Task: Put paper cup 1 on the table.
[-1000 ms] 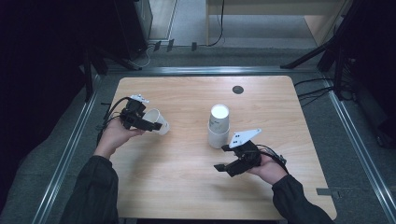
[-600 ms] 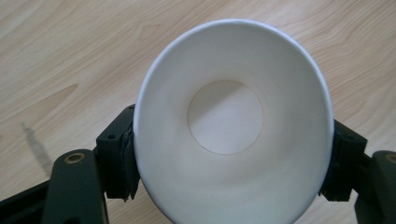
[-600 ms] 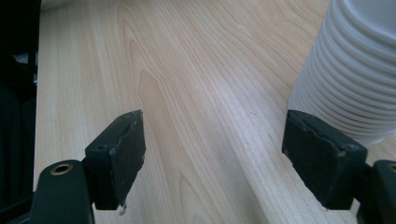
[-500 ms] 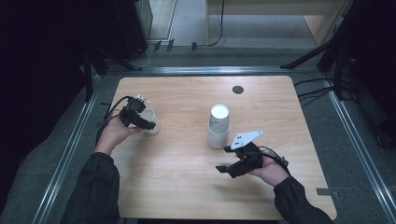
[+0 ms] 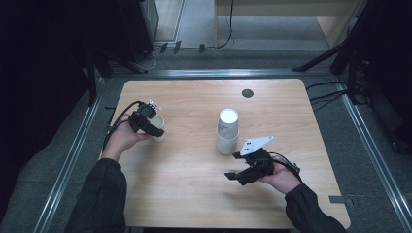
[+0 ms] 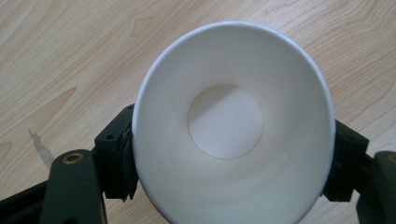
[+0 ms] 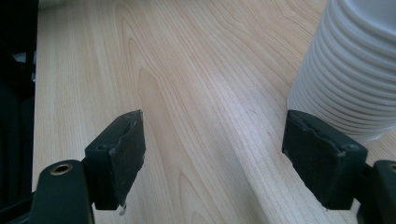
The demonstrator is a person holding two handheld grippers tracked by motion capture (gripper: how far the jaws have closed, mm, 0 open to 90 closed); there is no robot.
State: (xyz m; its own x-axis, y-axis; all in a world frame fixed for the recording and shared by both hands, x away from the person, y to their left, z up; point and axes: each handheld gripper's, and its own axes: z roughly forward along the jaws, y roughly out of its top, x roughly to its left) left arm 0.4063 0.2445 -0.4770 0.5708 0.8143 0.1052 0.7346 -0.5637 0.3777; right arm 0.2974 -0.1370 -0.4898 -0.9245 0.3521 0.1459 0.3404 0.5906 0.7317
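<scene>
One paper cup [image 5: 159, 129] stands near the left edge of the table [image 5: 194, 194], between the jaws of the left gripper [image 5: 154, 131].

In the left gripper view the cup [image 6: 233, 126] is seen from its open mouth, white inside, and one black pad is at each side of its wall. The jaws have just been opening a little, and I cannot tell if the pads press the wall or only touch it. The right gripper [image 5: 233, 176] is held over the table toward the near right corner, its jaws spread wide with nothing between them. A stack of white cups [image 5: 227, 131] stands near the middle of the table, and in the right gripper view the stack [image 7: 355, 65] is just beside the right-hand jaw.
</scene>
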